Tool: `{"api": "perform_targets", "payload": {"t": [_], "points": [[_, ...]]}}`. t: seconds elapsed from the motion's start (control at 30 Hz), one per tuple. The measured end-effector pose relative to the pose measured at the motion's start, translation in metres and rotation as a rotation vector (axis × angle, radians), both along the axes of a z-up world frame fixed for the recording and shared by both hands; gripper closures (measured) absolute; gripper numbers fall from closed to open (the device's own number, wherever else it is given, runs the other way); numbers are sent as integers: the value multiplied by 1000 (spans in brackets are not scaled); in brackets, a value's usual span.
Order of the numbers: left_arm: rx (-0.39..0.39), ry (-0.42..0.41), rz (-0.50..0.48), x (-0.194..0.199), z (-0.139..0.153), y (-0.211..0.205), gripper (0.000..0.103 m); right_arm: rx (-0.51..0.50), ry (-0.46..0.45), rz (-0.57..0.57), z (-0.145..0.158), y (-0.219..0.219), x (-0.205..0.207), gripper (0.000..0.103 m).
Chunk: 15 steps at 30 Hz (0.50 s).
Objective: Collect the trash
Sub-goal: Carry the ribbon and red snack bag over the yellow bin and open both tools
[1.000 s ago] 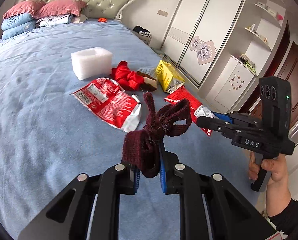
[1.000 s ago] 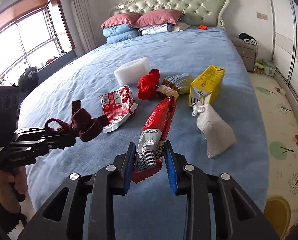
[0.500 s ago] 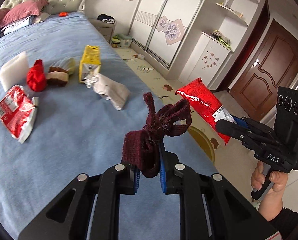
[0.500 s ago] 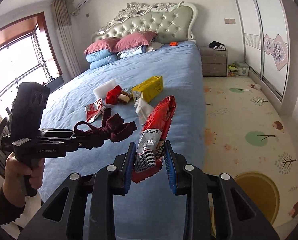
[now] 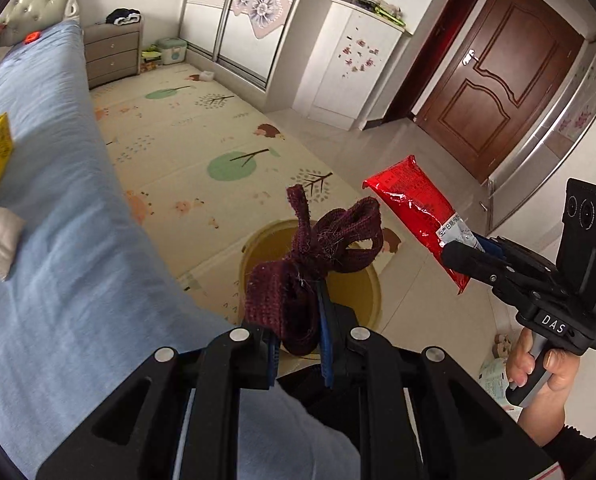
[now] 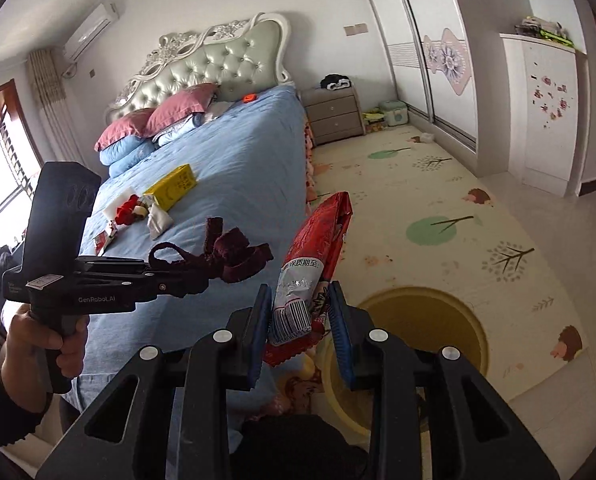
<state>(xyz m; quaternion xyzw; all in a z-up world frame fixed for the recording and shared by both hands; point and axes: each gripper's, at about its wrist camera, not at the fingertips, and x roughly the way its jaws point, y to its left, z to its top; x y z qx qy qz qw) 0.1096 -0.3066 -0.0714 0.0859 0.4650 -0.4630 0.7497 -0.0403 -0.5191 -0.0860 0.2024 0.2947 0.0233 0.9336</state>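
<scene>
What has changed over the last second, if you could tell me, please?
Both tools swung off the bed toward the yellow bin on the floor. The right tool lifted the red wrapper off the bed. The left tool stays shut on the maroon cloth; nothing was released.

White capitals "DAS" stand on the black body of the right gripper (image 5: 464, 258), seen from the left wrist. White lettering "GenRobot.AI" stands on the black side of the left gripper (image 6: 202, 276). The silver end of the red foil snack wrapper (image 6: 314, 264) carries black Chinese characters "保质期至" above a barcode; its smaller print is unreadable.
</scene>
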Motion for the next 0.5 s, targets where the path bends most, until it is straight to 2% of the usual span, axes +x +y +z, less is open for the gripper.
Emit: {"api": "perform_targets", "payload": {"t": [0.3,0.5], "points": [[79,75,-86,-7,-34,-74,87,73,76,-101,-44,-51,-21,74],[124,133,-85,2,-52,-103,87,103,110,-110,-69,-63,-19,74]]}}
